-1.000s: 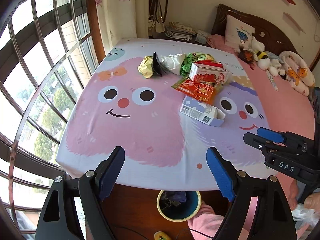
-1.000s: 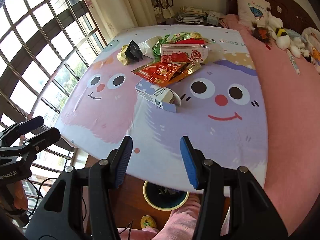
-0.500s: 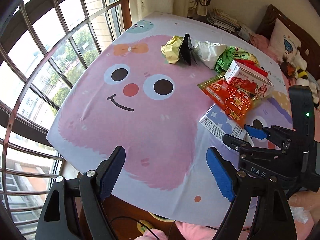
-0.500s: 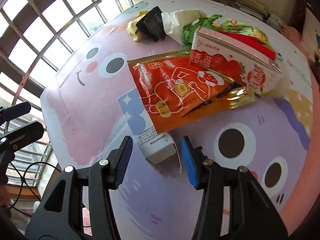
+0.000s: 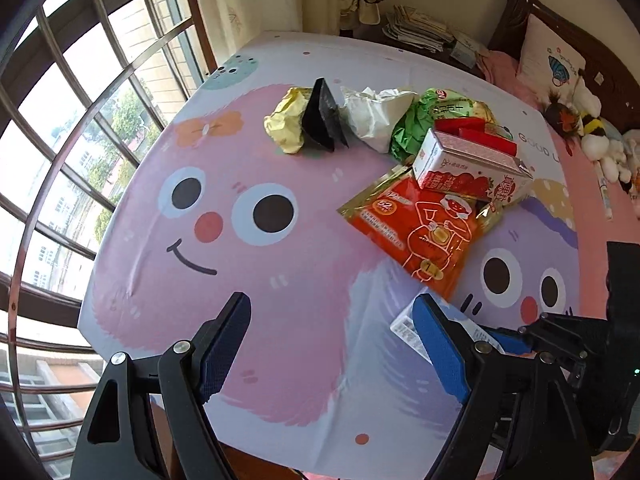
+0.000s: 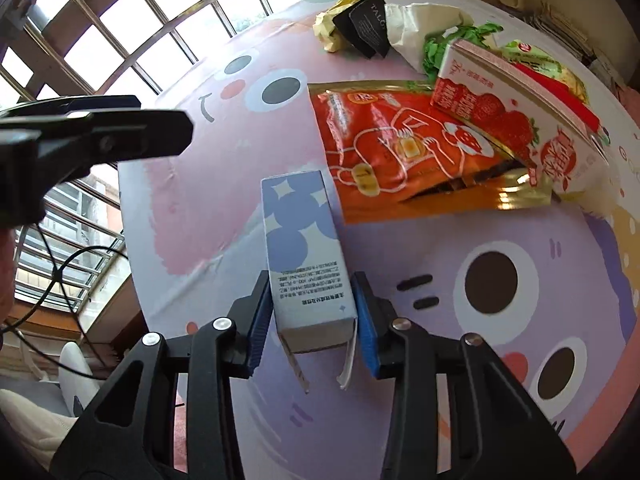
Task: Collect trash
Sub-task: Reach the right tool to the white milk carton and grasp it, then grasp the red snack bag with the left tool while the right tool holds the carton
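A blue-and-white carton (image 6: 304,256) lies on the cartoon tablecloth (image 6: 440,240). My right gripper (image 6: 314,312) has the carton's open end between its blue pads, and its jaws are closing on the carton's sides. In the left wrist view the carton (image 5: 406,326) shows only in part, behind a finger. My left gripper (image 5: 332,308) hangs open over the pink part of the cloth with nothing between its fingers. Beyond lie an orange pouch (image 5: 424,232), a strawberry milk carton (image 5: 468,168), a green wrapper (image 5: 412,132), a white crumpled bag (image 5: 376,116), a black packet (image 5: 320,120) and a yellow wrapper (image 5: 288,124).
A barred window (image 5: 60,140) runs along the table's left side. A bed with a pillow (image 5: 552,64) and plush toys (image 5: 592,136) is at the right. Stacked papers (image 5: 420,32) lie behind the table. The table's near edge is just below both grippers.
Both grippers came down and forward over the table. The right one reached the blue-and-white carton and narrowed around its end. The bin under the table edge has left view.
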Demonstrator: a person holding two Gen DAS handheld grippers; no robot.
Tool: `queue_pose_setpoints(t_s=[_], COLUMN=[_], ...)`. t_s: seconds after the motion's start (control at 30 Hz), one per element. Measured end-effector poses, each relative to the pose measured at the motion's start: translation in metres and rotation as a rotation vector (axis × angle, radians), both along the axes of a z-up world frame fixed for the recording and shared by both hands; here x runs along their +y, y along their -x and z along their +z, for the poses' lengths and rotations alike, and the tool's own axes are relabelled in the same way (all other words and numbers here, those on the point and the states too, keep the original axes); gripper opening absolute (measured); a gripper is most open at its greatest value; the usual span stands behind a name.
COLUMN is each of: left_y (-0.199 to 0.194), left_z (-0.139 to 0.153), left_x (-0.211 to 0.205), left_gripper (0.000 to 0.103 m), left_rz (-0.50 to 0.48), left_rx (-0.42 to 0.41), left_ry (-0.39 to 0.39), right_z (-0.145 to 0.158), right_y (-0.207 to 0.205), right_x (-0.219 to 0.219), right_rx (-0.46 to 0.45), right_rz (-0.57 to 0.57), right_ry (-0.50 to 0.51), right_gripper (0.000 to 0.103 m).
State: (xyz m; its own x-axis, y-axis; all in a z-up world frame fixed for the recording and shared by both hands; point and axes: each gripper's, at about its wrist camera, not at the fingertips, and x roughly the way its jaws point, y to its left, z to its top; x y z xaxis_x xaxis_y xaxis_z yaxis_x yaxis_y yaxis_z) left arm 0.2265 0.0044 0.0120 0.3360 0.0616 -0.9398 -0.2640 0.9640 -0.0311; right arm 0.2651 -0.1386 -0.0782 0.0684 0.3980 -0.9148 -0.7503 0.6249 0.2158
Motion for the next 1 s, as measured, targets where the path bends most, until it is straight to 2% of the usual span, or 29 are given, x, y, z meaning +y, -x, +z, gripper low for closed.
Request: queue_pose_setpoints(t_s=[0.17,0.37,0.5,0.67,0.8,0.9,1.0], left_y=[-0.032,-0.068,-0.084,-0.102,-0.114,-0.123,-0.132], left_z=[-0.009,-0.034,-0.052,-0.079,-0.092,-0.096,-0.098], left_x=[-0.027,-0.064,-0.086,-0.110,-0.123,-0.124,-0.120], left_gripper=[0.085,0.085,0.085,0.085,0.085,0.085,0.081], left_rz=[-0.100,-0.219,-0.290,-0.366,-0.407,-0.415,-0.414], left_rx=[0.015,0.066,0.105,0.170,0.186,0.188,0.192], left_ry=[-0.001,-0.030,-0.061,-0.154,-0.254,-0.280,-0.265], right_z=[0.004,0.004,0.005,0.010,0.007,0.004,0.002], right_y=[-0.011,-0.040,-0.061,-0.077,-0.081,-0.080,-0.082], right_x=[-0.053,-0.117,-0.137,-0.133,-0.128,-0.132,-0.134], right_rx=[0.053,0.035,0.028,0.017,0.026,0.039,0.040], right_rz=[-0.119,-0.329,-0.444,-0.473,-0.482,-0.489,-0.489], right_ry=[-0.005,0.005,-0.022,-0.059,-0.072,-0.077,-0.078], right_gripper=[0.035,0.035,0.035,0.035,0.035,0.035,0.035])
